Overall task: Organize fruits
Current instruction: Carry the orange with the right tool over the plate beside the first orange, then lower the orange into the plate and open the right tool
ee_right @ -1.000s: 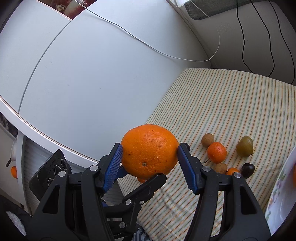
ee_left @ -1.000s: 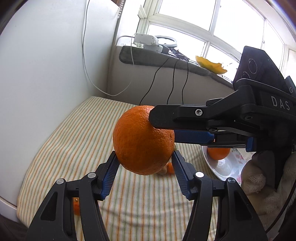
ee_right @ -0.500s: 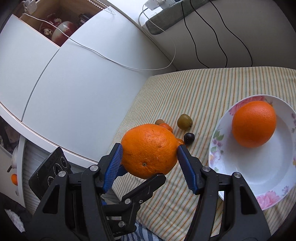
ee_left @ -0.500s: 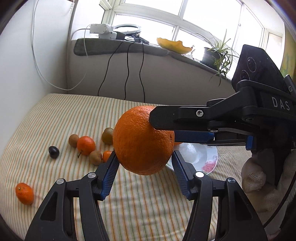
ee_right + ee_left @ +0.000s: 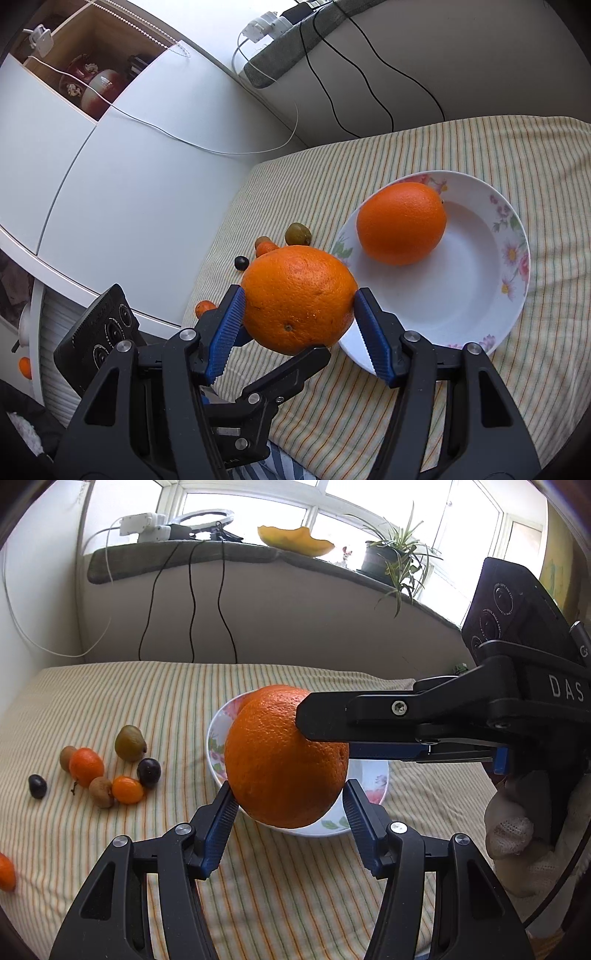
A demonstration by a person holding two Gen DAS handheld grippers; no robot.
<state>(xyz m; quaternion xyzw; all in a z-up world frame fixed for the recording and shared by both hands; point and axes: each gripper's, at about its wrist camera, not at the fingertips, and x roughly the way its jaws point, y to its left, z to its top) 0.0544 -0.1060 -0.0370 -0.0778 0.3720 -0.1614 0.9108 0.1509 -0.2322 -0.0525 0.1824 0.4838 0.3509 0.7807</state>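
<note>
Both grippers hold one large orange (image 5: 286, 760) in the air over the near rim of a white flowered plate (image 5: 369, 786). My left gripper (image 5: 288, 812) pinches it from below with its blue pads. My right gripper (image 5: 299, 317) is shut on the same orange (image 5: 299, 299), and its finger (image 5: 369, 716) comes in from the right. A second large orange (image 5: 402, 223) lies in the plate (image 5: 480, 288).
Small fruits lie on the striped cloth left of the plate: a green one (image 5: 129, 743), a mandarin (image 5: 86, 767), two dark plums (image 5: 149, 772), kiwis (image 5: 100, 792), small oranges (image 5: 127, 790). White cabinet at left, wall and cables behind.
Both grippers have swung right with the orange, from facing the white cabinet to hanging over the plate. The grip has not changed.
</note>
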